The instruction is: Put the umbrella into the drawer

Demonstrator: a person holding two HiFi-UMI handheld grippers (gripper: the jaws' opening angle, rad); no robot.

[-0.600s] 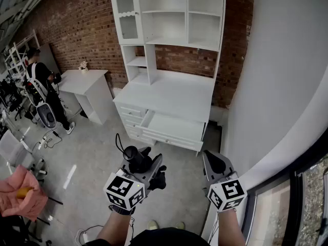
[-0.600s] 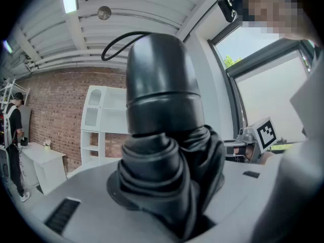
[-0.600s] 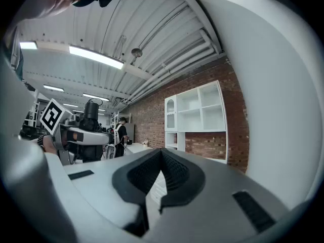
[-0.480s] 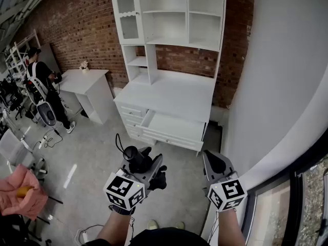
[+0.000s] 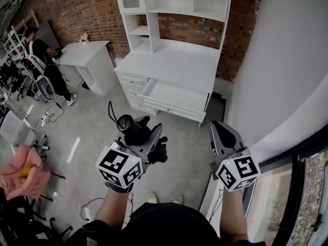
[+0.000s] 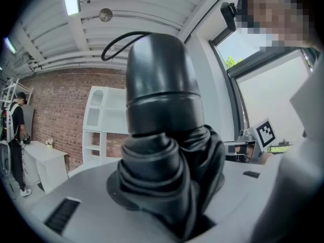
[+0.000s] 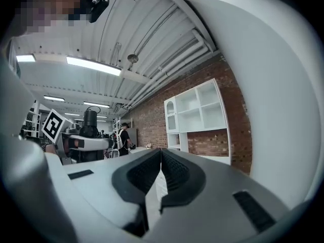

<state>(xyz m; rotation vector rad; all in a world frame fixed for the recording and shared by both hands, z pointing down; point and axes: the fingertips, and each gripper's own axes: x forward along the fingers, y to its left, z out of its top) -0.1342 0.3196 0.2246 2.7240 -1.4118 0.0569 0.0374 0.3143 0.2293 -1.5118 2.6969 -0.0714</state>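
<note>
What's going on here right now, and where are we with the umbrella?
A person stands facing a white dresser with a hutch on top, a claw in each hand. The left claw is clamped on a folded black umbrella, held out in front of them. The right claw is shut and empty. One drawer of the dresser stands open ahead, and the umbrella is not in it yet.

Grey floor [image 5: 87,124] carries a white cabinet [image 5: 174,68], 1 drawer [image 5: 177,96] open.
</note>
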